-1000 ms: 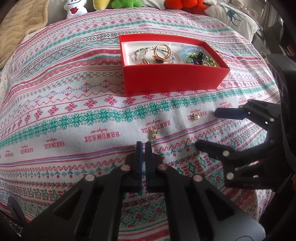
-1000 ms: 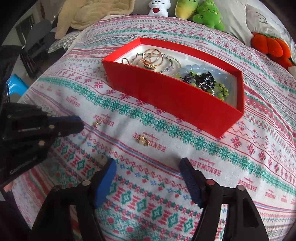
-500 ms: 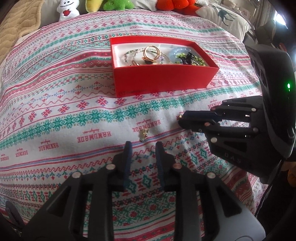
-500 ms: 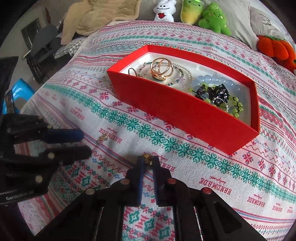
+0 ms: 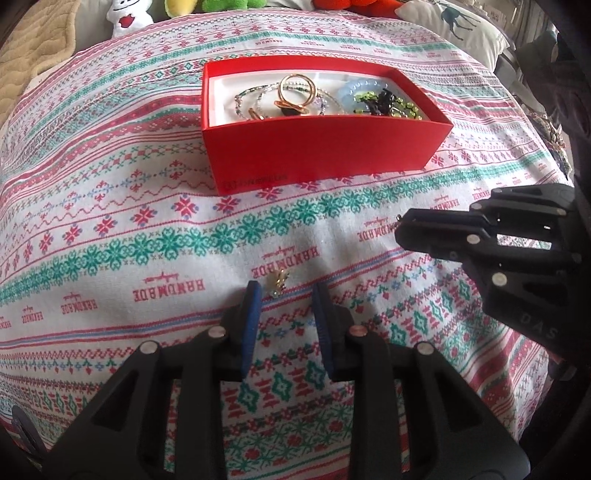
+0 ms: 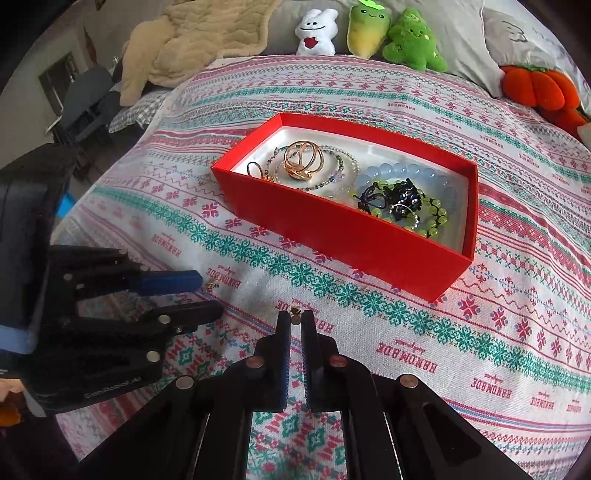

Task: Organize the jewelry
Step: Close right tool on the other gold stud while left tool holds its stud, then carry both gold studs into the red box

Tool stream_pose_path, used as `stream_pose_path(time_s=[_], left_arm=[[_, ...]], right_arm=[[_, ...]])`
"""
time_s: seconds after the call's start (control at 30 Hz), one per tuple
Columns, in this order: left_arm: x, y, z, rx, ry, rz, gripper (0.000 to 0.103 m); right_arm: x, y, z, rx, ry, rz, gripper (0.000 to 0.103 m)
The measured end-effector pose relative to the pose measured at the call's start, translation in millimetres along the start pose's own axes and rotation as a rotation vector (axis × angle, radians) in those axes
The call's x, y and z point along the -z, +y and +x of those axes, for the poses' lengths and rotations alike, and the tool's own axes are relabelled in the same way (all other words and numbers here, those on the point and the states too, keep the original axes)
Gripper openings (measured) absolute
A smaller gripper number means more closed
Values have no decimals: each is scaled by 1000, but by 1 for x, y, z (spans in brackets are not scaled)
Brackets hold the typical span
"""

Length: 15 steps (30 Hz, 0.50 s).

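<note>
A red box (image 5: 325,147) (image 6: 343,236) on the patterned cloth holds gold rings, beaded bracelets and dark and green beads. My left gripper (image 5: 286,295) (image 6: 203,291) is open, low over the cloth, with a small gold earring (image 5: 279,282) (image 6: 211,284) lying between its fingertips. My right gripper (image 6: 294,319) (image 5: 400,227) is shut on a second small gold earring (image 6: 295,313), which pokes out at the fingertips; in the left wrist view it shows as a glint (image 5: 399,218) at the tip.
Plush toys (image 6: 369,29) and an orange pumpkin plush (image 6: 539,88) line the far edge of the bed. A beige blanket (image 6: 199,40) lies at the far left. A pillow (image 5: 454,26) sits at the far right.
My left gripper opened from shut and moved up to the earring, which now lies between its fingertips. My right gripper closed on the other earring and lifted it slightly.
</note>
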<state>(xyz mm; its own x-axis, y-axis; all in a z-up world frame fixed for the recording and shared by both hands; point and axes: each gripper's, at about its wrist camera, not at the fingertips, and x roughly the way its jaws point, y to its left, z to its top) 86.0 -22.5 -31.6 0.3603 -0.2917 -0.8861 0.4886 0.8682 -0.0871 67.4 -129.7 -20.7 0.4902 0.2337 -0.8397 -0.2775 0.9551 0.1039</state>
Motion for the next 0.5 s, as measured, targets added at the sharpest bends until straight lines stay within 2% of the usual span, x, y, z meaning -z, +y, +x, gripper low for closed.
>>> stream_pose_path(time_s=[0.07,0.17,0.5], left_arm=[[-1,-3,2,-12,5,9,27],[-5,-2,5,-7,27,-14,7],[-5,11,-5,41,22,-68,7]], right_arm=[[0,-1,0,-1,3,1,5],[0,-1,-1,0,4,1,5],[-3,-7,-6,5,46,48,5]])
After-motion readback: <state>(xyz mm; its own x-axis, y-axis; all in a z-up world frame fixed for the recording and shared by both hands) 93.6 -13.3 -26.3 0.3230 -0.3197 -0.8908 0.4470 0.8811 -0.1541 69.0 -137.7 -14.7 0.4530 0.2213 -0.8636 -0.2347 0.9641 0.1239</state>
